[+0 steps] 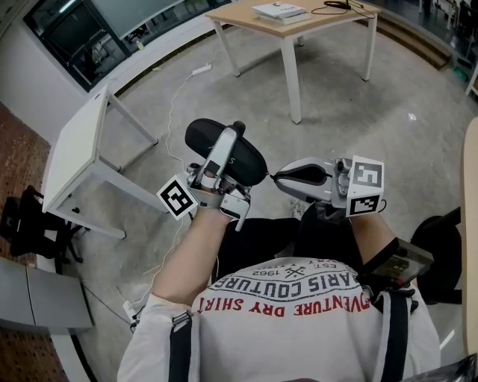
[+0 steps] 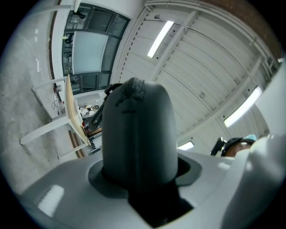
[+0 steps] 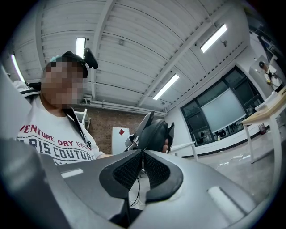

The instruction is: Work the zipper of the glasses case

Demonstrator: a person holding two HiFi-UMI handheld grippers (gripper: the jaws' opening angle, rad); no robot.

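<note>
The black glasses case [image 1: 250, 160] hangs in the air over the person's lap. My left gripper [image 1: 234, 140] is shut on it, one white finger lying across its top. In the left gripper view the dark case [image 2: 138, 129] fills the space between the jaws and rises toward the ceiling. My right gripper [image 1: 277, 177] is at the case's right end, its jaws pressed together. In the right gripper view its ribbed pads [image 3: 129, 167] meet on a thin dark zipper pull [image 3: 139, 179] that hangs below them, with the case [image 3: 154, 132] just beyond.
A wooden table [image 1: 299, 22] with books [image 1: 278, 10] stands ahead on the concrete floor. A white table [image 1: 75, 149] is at the left. A white power strip and cable [image 1: 200, 71] lie on the floor. A dark seat [image 1: 448, 250] is at the right.
</note>
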